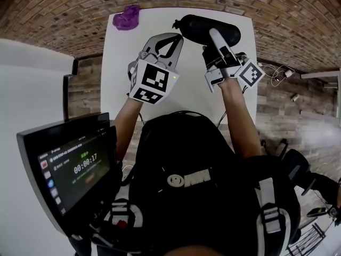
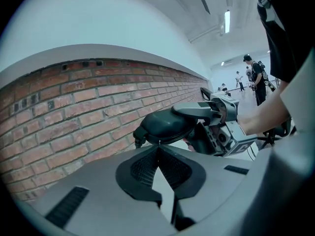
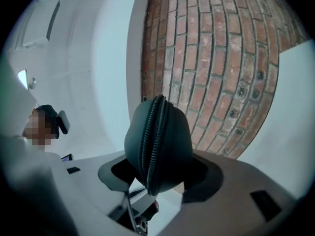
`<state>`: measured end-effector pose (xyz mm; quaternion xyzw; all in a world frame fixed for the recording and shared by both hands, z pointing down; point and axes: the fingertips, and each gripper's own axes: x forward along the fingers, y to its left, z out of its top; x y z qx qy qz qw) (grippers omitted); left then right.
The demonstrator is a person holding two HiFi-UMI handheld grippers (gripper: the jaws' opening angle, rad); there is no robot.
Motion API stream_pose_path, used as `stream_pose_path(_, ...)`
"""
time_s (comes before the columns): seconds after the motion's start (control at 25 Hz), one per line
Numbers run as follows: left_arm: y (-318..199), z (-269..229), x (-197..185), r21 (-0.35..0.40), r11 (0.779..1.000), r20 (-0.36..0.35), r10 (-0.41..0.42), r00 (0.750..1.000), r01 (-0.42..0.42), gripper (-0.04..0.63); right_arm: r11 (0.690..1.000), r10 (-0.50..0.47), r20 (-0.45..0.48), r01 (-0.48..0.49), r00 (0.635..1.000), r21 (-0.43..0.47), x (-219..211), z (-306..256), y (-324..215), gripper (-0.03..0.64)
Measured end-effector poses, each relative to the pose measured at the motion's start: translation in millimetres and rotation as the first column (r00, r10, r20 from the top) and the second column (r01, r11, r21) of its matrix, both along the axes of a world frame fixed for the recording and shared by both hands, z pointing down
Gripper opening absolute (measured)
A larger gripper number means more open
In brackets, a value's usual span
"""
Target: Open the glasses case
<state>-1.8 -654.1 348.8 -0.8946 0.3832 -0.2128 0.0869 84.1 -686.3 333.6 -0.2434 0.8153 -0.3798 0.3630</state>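
One glasses case [image 1: 202,26] sits at the white table's [image 1: 192,95] far end, clamped between the jaws of the right gripper [image 1: 214,36]. The left gripper [image 1: 176,37], one of two, has its jaws pressed together at the case's zip end, perhaps touching it. One purple cloth [image 1: 127,17] lies well apart.

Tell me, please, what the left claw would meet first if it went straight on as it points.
Most likely the glasses case, near its zip-pull end, just ahead of the shut left claw and held by the right claw; the exact depth is unclear.
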Motion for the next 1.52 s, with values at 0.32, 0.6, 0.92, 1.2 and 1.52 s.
stream_pose_path(0.32, -2.2, 3.2, -9.2, 0.004, 1.000, 0.043, 0.014, 0.999, -0.014, 0.005, 0.978, -0.109, -0.318, 0.158, 0.942, 0.133, -6.7, -8.8, 23.6, 0.245)
stream_pose_path(0.6, 6.2, 10.4, -2.8, 0.024, 0.995, 0.124, 0.089, 0.988, -0.092, 0.008, 0.939, -0.234, -0.492, 0.327, 0.839, 0.109, -5.3, 1.7, 40.4, 0.241)
stream_pose_path(0.92, 24.5, 12.2, 4.3, 0.061, 0.975, 0.233, 0.195, 0.953, -0.215, 0.011, 0.887, -0.389, -0.517, 0.461, 0.763, 0.013, -0.5, 10.9, 52.6, 0.239)
stream_pose_path(1.2, 34.4, 7.1, 6.4, 0.091, 0.957, 0.283, 0.239, 0.929, -0.274, 0.005, 0.884, -0.394, -0.525, 0.468, 0.755, 0.010, 1.2, 3.6, 58.7, 0.239)
stream_pose_path(1.52, 42.3, 14.2, 4.5, 0.068, 0.939, 0.337, 0.297, 0.893, -0.338, 0.008, 0.821, -0.440, -0.683, 0.569, 0.583, -0.044, -14.0, 22.4, 81.7, 0.236)
